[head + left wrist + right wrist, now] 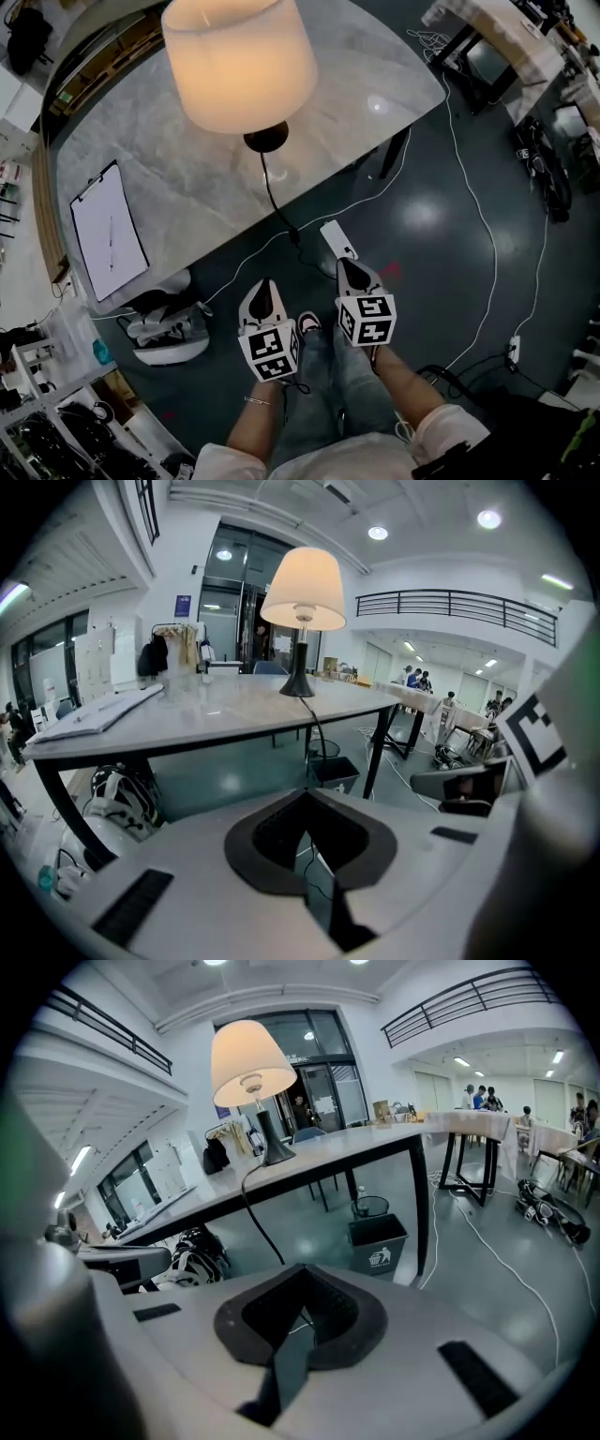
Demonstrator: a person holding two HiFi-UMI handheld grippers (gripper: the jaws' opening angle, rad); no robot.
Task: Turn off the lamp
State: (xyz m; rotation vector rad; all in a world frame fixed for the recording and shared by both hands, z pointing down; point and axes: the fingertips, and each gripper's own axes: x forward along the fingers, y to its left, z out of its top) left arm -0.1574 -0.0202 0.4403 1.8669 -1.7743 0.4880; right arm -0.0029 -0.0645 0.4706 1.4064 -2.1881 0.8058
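Lit lamp [239, 61] on the table [187, 178], well apart from left tongs [265, 292] and right tongs [351, 270], both closed, empty

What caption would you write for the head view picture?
Lamp glows on the table; left gripper and right gripper hang shut, away from it.

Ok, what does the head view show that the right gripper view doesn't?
Head view only: the person's shoe and a white block on the floor by the black cord. Right gripper view only: a waste bin and people at far tables. Both: the lit lamp, its cord and the table.
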